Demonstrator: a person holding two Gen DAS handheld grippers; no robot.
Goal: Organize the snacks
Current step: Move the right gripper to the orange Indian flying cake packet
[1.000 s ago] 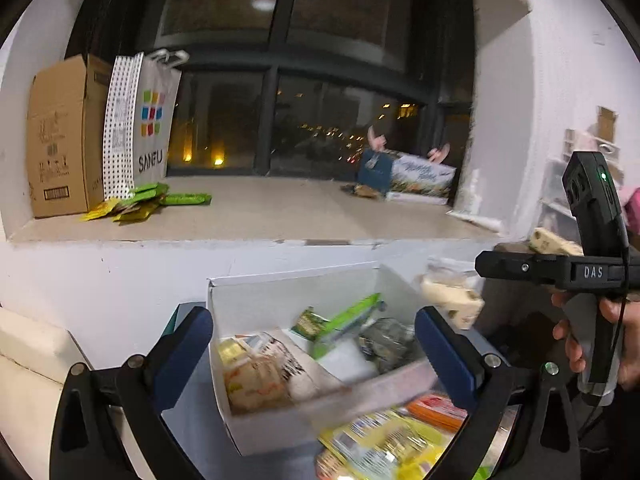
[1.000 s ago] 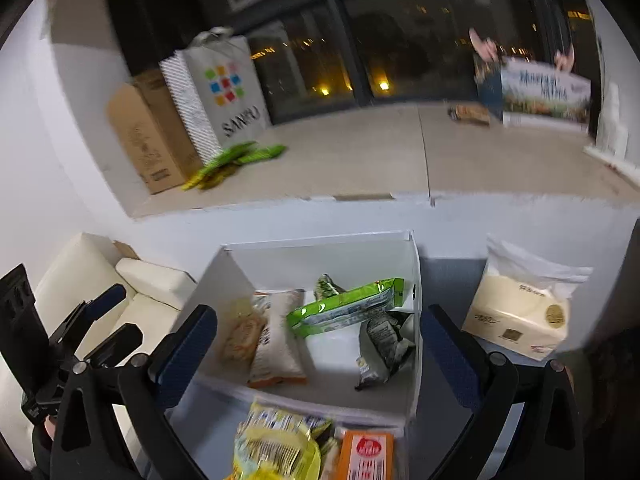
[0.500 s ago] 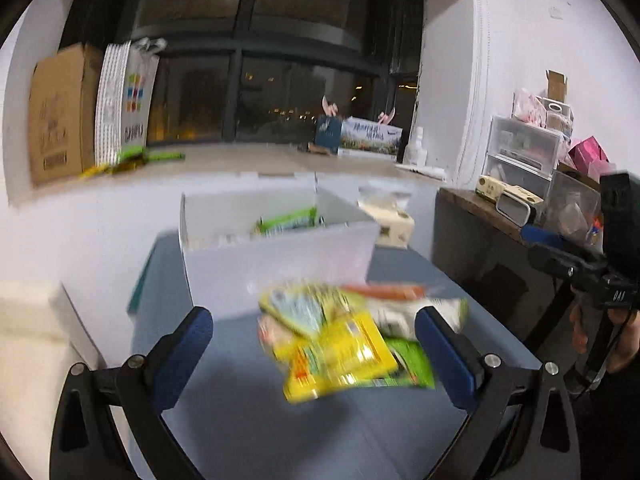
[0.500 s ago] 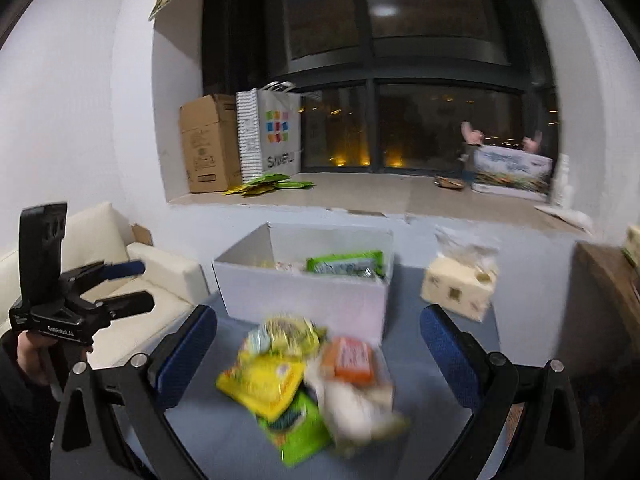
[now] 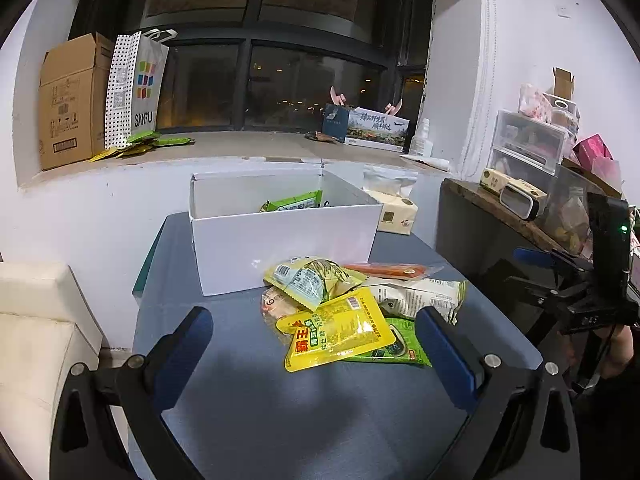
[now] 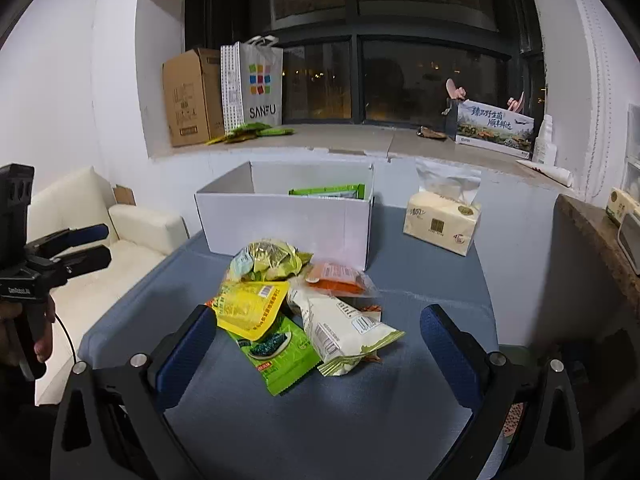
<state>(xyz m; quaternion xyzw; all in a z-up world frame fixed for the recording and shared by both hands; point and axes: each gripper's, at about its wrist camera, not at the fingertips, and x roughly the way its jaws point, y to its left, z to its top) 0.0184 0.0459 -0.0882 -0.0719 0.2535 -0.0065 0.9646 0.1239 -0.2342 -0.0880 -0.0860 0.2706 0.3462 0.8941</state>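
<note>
Blue table [image 5: 248, 408]: snack pile [image 6: 288, 308] before white box [image 6: 280, 220]; both claws agape.

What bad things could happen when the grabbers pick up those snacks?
The snack packets overlap in a pile, so closing on the yellow packet may drag the green packet beneath it along. The packets look slippery and puffy, so one might slide out or get crushed. Both the left gripper and right gripper are open and empty.
</note>
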